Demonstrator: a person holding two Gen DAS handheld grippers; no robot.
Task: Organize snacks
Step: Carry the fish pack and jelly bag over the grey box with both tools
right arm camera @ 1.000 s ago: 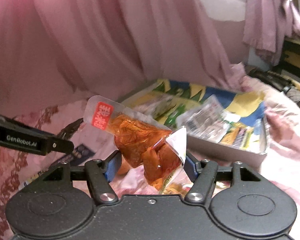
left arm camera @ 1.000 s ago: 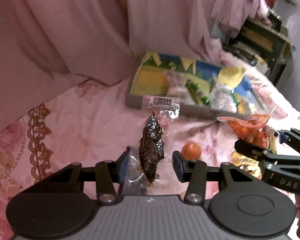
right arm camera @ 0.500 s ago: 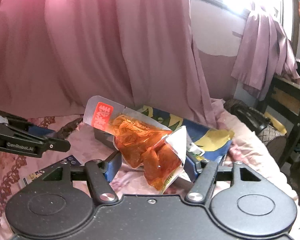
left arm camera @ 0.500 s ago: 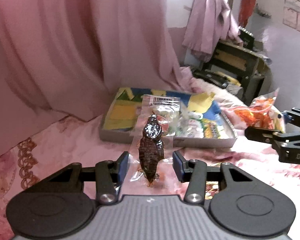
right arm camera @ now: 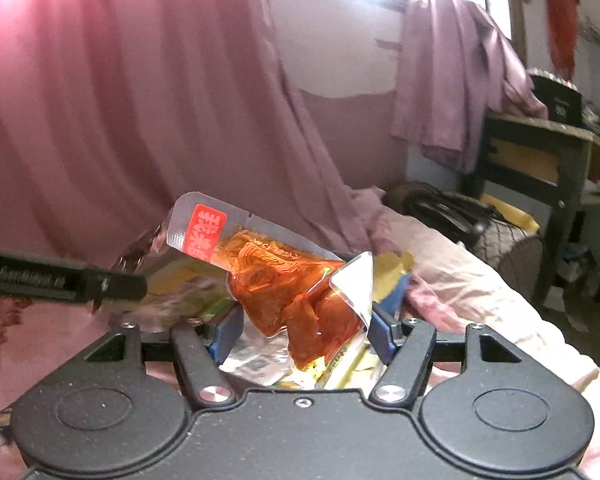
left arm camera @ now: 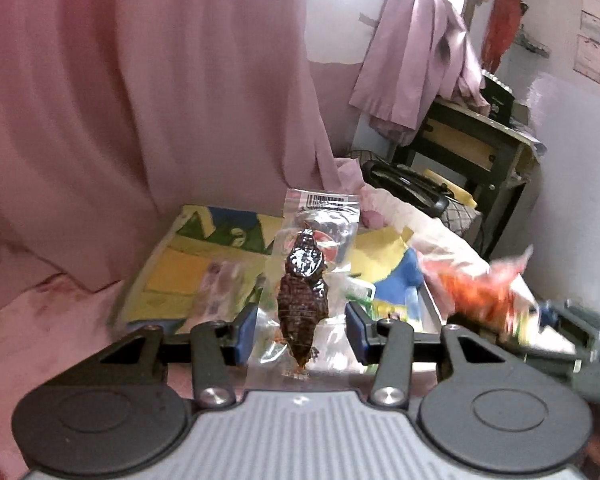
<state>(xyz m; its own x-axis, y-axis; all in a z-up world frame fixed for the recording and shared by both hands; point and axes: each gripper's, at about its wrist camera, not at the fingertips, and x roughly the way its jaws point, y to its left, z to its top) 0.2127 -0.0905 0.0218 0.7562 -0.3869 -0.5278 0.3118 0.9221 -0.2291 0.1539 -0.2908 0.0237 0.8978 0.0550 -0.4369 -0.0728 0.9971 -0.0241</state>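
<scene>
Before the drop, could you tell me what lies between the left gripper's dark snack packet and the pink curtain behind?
In the left wrist view, the tray of snacks lies between the dark snack packet and the pink curtain.

Bed (left arm camera: 40, 344) with pink floral cover carries everything. Shallow tray (left arm camera: 172, 280), colourful yellow, blue and green lining, lies on the cover toward the far edge, by the pink curtain. Blurred snack packets (left arm camera: 220, 284) sit inside the tray. Crumpled pink cloth (right arm camera: 432, 300) lies on the bed just beside the tray's right end.
</scene>
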